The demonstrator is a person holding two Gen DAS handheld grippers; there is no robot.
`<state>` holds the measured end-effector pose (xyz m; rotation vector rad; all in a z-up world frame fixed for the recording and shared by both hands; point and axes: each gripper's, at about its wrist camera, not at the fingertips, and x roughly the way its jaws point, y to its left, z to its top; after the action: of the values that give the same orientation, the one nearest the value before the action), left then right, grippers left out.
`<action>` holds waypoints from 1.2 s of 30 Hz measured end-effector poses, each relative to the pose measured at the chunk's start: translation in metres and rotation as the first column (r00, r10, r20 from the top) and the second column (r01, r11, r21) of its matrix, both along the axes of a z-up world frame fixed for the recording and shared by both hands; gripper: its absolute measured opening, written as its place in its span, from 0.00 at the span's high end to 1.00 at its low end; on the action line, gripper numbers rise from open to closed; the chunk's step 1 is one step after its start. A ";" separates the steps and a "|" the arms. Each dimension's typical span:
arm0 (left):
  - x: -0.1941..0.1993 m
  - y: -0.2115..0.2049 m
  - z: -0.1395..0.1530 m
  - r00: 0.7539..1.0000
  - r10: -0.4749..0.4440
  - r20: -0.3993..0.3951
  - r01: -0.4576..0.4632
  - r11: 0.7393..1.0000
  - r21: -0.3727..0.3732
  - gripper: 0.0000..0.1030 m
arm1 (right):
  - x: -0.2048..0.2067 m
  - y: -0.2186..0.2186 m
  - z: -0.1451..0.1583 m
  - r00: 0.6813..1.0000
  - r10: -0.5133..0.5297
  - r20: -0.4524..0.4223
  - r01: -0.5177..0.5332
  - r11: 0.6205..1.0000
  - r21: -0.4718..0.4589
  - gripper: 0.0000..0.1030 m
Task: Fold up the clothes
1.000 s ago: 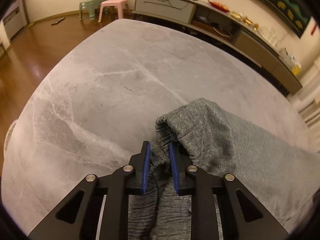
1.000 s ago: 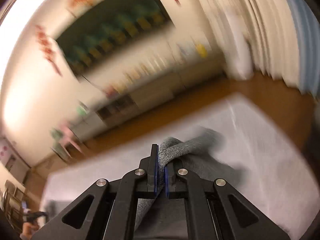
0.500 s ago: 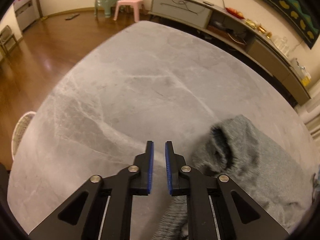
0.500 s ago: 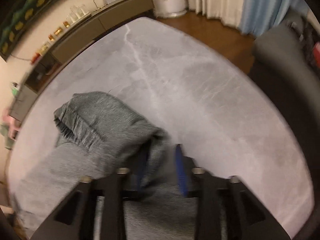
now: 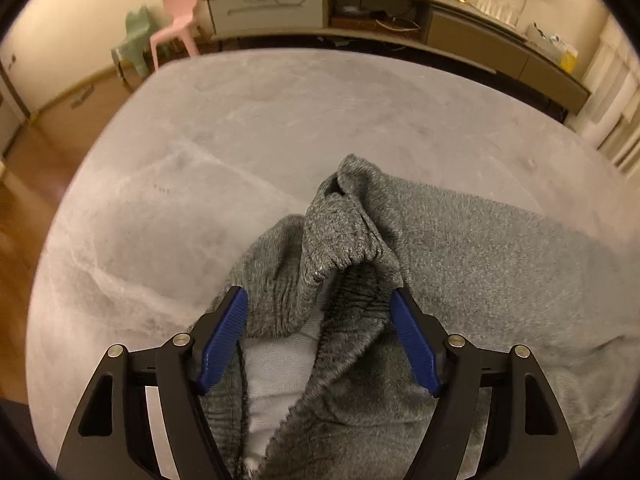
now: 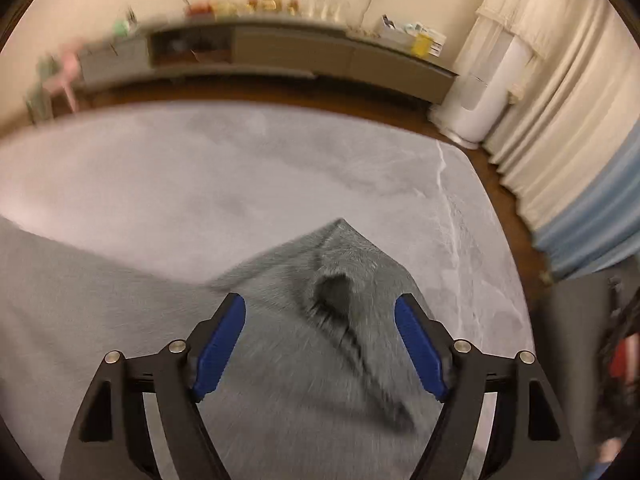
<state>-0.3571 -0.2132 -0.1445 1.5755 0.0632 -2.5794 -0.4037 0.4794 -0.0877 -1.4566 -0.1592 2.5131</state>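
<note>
On the grey table [image 5: 248, 128], a grey garment [image 5: 472, 248] lay spread under both grippers.
Left gripper [image 5: 318, 314] was spread wide, its blue pads either side of a bunched elastic cuff; right gripper [image 6: 320, 318] was also wide apart over the garment's [image 6: 120, 304] pointed far corner, gripping nothing.

The left gripper [image 5: 318, 336] is a matte black frame with 2 fingers, each a flat angular linkage with a triangular cut-out near its base. Each finger [image 5: 224, 342] ends in a long blue pad with a finely ribbed inner face. 4 round silver screw heads show across the linkage — 2 per side, at the pivots.

The right gripper [image 6: 320, 340] has the same build: black angular arms, triangular cut-outs, 4 silver screws, and ribbed blue pads [image 6: 420, 348] on both fingers.
</note>
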 end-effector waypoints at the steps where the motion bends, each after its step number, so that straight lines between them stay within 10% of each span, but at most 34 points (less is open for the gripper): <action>1: -0.001 -0.002 0.002 1.000 0.014 -0.009 -0.014 1.000 0.013 0.81 | -0.008 0.005 -0.010 1.000 -0.021 0.008 0.021 1.000 -0.002 0.85; 10: 0.012 -0.078 0.079 0.923 0.298 -0.244 -0.261 0.950 0.170 0.95 | 0.004 0.080 0.117 0.934 -0.154 -0.322 0.102 0.980 -0.173 0.91; 18: 0.000 -0.084 0.041 0.909 0.381 -0.166 -0.371 0.924 0.091 0.95 | -0.046 0.147 0.051 0.897 -0.392 -0.205 0.326 0.899 -0.292 0.91; 24: 0.024 -0.100 0.096 0.781 0.461 -0.421 -0.452 0.883 0.126 0.97 | -0.002 0.146 0.093 0.833 -0.397 -0.385 0.193 0.861 -0.471 0.91; 29: -0.015 -0.129 0.042 0.822 0.519 -0.235 -0.502 0.854 0.133 0.97 | -0.060 0.159 0.074 0.857 -0.463 -0.225 0.328 0.829 -0.452 0.91; 31: -0.031 -0.125 0.012 0.902 0.428 -0.060 -0.408 0.889 0.208 0.97 | -0.079 0.166 0.053 0.860 -0.491 -0.139 0.390 0.808 -0.441 0.87; 34: -0.044 -0.103 -0.008 0.957 0.283 0.056 -0.288 0.936 0.201 0.92 | -0.093 0.159 0.024 0.898 -0.439 -0.014 0.390 0.812 -0.433 0.80; 36: -0.042 -0.102 -0.004 0.958 0.283 0.047 -0.287 0.940 0.184 0.65 | -0.076 0.144 0.023 0.912 -0.407 -0.051 0.345 0.828 -0.442 0.51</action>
<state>-0.3993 -0.3155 -0.1482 1.5188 0.5109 -2.3879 -0.4796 0.6231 -0.0644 -1.2704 0.6825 2.3865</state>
